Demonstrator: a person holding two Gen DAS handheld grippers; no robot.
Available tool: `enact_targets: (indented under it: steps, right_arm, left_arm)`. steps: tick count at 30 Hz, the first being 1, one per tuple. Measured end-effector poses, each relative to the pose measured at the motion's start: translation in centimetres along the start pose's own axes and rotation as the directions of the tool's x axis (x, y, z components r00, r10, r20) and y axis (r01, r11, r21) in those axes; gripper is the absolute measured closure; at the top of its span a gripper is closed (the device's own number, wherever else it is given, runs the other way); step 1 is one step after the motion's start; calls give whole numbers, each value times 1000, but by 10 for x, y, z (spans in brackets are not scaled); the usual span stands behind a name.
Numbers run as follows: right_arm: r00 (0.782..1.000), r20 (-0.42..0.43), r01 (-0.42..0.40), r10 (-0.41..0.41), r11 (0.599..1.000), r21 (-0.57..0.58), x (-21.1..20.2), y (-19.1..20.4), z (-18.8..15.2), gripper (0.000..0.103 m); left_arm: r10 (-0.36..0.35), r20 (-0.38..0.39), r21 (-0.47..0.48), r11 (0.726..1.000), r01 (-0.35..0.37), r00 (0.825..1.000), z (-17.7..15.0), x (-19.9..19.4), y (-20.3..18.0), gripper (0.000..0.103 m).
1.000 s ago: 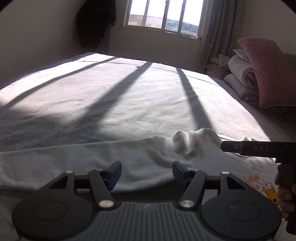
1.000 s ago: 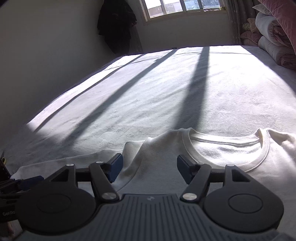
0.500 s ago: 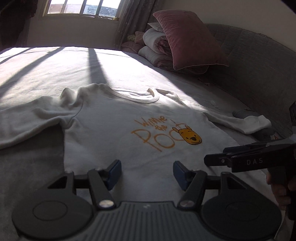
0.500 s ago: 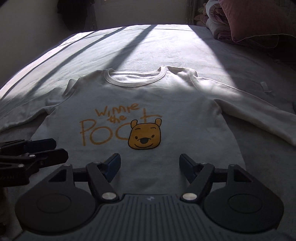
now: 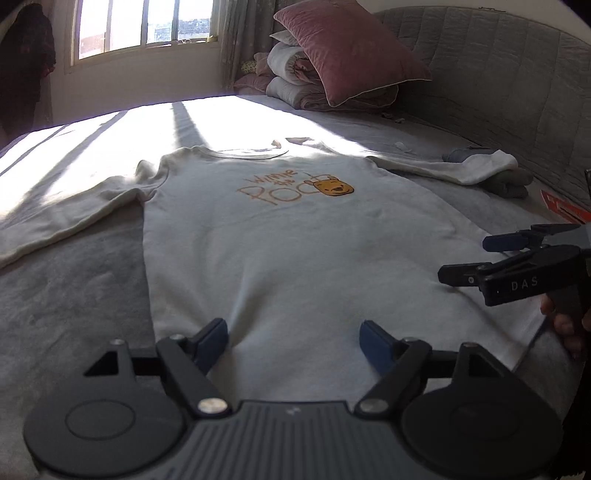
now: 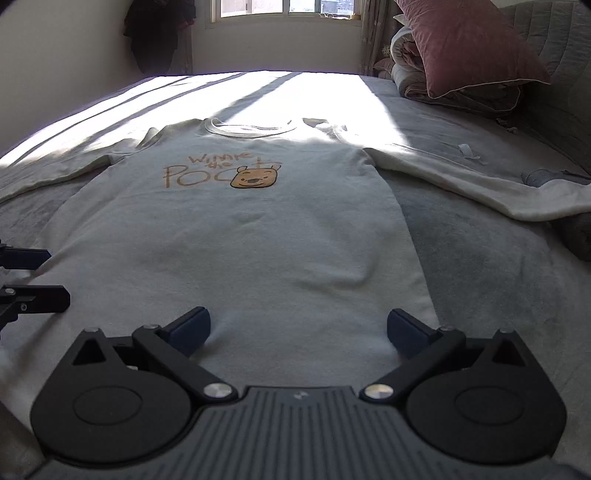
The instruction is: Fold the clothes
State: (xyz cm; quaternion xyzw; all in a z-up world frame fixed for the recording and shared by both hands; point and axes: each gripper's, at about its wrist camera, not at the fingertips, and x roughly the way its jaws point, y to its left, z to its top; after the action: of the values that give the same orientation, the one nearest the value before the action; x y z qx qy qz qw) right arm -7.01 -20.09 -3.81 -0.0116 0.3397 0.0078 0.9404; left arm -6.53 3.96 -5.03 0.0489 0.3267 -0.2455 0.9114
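A white long-sleeved sweatshirt [image 5: 295, 251] [image 6: 236, 236] with an orange bear print [image 5: 334, 186] [image 6: 255, 178] lies face up and flat on the grey bed, both sleeves spread out sideways. My left gripper [image 5: 293, 338] hovers open just above the hem, toward its left side, with nothing between the fingers. Over the hem's right side my right gripper [image 6: 298, 326] is open and empty too. It shows from the side in the left wrist view, the right gripper [image 5: 469, 258] with a hand behind it. The left fingers [image 6: 22, 258] poke in at the left edge of the right wrist view.
A pink pillow [image 5: 351, 48] [image 6: 469, 40] rests on folded quilts at the bed's far right, against a grey padded headboard [image 5: 498, 85]. Small dark cloth items [image 5: 509, 182] lie by the right sleeve's cuff. A window [image 5: 144, 26] and dark hanging clothes [image 5: 22, 66] are at the back wall.
Both grippers have swung from the collar and left sleeve round to the hem and drawn back, so the whole sweatshirt front now shows. Both stay open and empty.
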Motion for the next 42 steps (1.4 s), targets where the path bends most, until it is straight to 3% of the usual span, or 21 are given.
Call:
enact_targets:
  steps: [11,22,36,42]
  right_arm:
    - [997,62,-39,44,996,-84,-33,-5,-35,0]
    - [995,-20,-99,97,979,-179,-49,-16,-41,0]
    - [995,-26,-98,95,975,-197,-55,-18,-43,0]
    - [995,-29,-102,98,974,-201,-56,-20,-43,0]
  left_arm:
    - [64,-14,-14,998,-64,998,-34,-41,-23,22]
    - [149,-107,-70,985,-157,983,-32,-47,-37,22]
    - [173,-121,-76,980,-183,977,-33,-50,-43,22]
    - [180,-142,-14,983,-184,973,-35,-51,-52,18]
